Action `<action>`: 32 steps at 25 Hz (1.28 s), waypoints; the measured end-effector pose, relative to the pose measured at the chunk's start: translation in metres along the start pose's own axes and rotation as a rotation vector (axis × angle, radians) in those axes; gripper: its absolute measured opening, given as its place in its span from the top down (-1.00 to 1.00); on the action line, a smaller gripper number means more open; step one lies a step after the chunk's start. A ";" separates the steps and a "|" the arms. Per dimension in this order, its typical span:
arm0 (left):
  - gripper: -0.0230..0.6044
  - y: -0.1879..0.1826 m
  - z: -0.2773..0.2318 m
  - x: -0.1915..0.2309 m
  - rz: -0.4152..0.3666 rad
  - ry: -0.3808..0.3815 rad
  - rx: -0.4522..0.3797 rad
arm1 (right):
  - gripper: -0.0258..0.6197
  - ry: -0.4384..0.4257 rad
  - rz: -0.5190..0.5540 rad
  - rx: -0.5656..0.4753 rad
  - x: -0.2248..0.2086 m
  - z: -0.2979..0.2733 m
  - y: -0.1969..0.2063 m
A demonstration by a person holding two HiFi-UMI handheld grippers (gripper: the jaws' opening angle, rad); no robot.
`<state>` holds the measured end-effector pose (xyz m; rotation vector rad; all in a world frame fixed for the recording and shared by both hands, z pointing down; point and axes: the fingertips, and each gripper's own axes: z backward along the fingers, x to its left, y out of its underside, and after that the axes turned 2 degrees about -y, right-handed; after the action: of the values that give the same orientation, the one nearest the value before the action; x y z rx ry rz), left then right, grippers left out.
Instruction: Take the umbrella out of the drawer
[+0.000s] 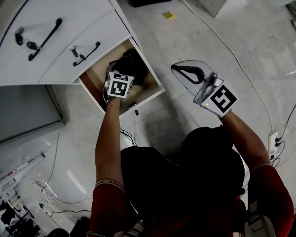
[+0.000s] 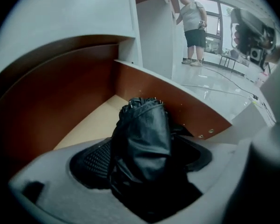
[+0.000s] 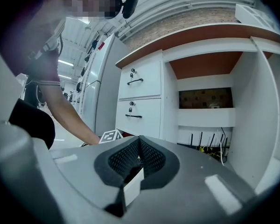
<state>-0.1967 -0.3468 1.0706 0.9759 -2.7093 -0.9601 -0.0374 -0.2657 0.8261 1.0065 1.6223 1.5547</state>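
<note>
Umbrella [image 2: 142, 129] is lying in the drawer [image 2: 177, 101] lengthwise between the left gripper [image 2: 147, 160] fingers [image 2: 91, 164], parted, rib tips pointing away; right gripper [image 3: 139, 141] fingers [image 3: 123, 157] are pressing together.

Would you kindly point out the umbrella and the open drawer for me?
umbrella [image 2: 144, 139]: left gripper view, middle of its black cover.
drawer [image 2: 191, 115]: left gripper view, its brown inner side wall.

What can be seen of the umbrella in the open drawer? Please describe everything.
The umbrella is black and folded short, its shiny fabric creased; small metal rib tips show at its far end. It rests in the drawer, on the tan floor. It sits between the open jaws of the left gripper; whether the pads touch it is unclear.
</note>
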 end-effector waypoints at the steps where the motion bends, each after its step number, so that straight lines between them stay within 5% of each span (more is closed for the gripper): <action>1: -0.40 0.002 -0.005 0.000 -0.004 0.001 0.012 | 0.88 0.002 -0.002 0.004 0.000 0.002 0.002; 5: -0.40 0.008 -0.019 0.002 -0.030 -0.012 0.029 | 0.88 0.012 -0.014 0.016 -0.001 0.007 0.009; 19: 0.14 0.006 -0.007 -0.001 -0.059 0.014 0.029 | 0.88 0.017 -0.019 0.037 0.005 0.016 0.010; 32: 0.16 -0.074 0.121 -0.010 -0.093 -0.011 -0.258 | 0.88 0.013 0.004 -0.005 0.010 0.009 -0.034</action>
<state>-0.1850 -0.3210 0.9316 1.0524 -2.4837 -1.2960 -0.0376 -0.2526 0.7918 0.9998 1.6251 1.5699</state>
